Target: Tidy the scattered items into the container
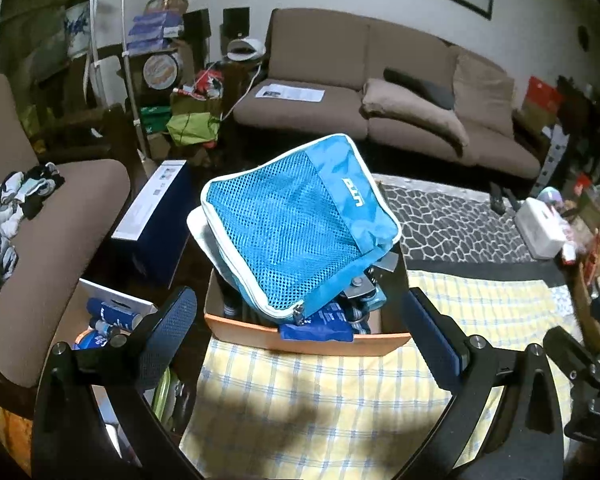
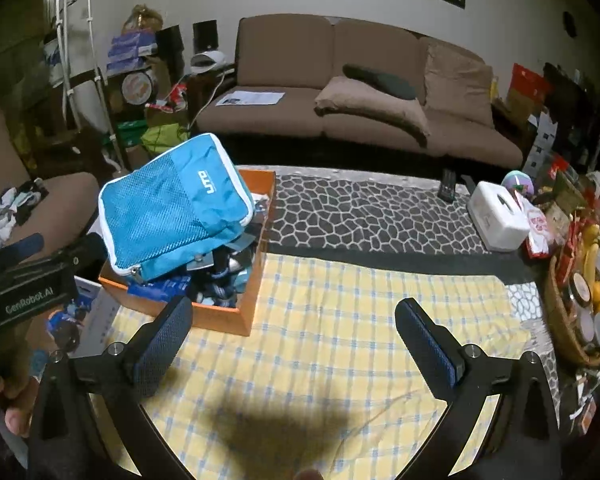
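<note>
Evidently overfilled: pouch perched on the box, both grippers empty

Left wrist view. Left gripper (image 1: pixel 300 328) had its fingers spread wide, nothing between them, aimed straight at the orange box (image 1: pixel 308 338). The box sat on the yellow checked cloth (image 1: pixel 320 396) at the near-left part of the table. A blue mesh pouch (image 1: pixel 296 224) lay tilted on top of the contents, one corner down inside the box and the far edge raised above the rim. Judgement: it sat that way because the box was already heaped with dark blue packets (image 1: pixel 320 326) and what looked like a metal tool (image 1: pixel 360 282), so it could not lie flat. A white carton of blue bottles (image 1: pixel 108 316) stood just left of the table edge, low down.

Right wrist view. Right gripper (image 2: pixel 294 328) likewise stood apart and empty, hovering over bare checked cloth to the right of the box. The other gripper's body, held in a hand (image 2: pixel 8 392), showed at the left edge. No loose item remained on the cloth itself. A white tissue box (image 2: pixel 498 216) and a basket of fruit and jars (image 2: pixel 572 312) sat well apart at the right; whether these counted as clutter could not be told.

Judgement: task near its end; the pouch probably needs pressing down to seat it.
</note>
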Demonstrator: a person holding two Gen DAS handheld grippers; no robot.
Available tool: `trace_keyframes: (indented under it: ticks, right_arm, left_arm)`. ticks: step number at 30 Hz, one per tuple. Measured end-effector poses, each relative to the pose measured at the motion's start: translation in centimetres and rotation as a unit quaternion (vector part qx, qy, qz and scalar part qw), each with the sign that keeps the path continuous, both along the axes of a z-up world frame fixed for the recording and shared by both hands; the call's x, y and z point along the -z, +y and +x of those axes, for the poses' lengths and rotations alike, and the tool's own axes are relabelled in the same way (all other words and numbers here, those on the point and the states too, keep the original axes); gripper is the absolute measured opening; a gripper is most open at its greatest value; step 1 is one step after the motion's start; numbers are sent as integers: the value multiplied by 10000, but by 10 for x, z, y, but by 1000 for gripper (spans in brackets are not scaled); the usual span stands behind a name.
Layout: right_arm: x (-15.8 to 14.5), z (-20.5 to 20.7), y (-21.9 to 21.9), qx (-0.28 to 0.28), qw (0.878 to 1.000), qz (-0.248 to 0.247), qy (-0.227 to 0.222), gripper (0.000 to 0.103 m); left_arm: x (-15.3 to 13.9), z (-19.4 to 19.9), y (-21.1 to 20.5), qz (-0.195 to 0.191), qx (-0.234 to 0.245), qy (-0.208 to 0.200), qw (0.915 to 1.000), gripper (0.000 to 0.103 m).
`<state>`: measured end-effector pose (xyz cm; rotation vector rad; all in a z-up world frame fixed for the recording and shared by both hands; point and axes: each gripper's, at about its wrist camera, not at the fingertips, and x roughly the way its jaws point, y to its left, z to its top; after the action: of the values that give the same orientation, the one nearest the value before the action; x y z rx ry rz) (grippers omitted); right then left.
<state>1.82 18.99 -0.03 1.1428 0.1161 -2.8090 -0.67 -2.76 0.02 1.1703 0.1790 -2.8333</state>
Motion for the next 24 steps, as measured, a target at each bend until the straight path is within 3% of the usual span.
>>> trace_keyframes:
  ticks: [24]
  right_arm:
    - [1, -1, -9, -31, 10000, -23, 48, 102]
  left_arm:
    - [1, 1, 4, -28, 50, 11, 10000, 102]
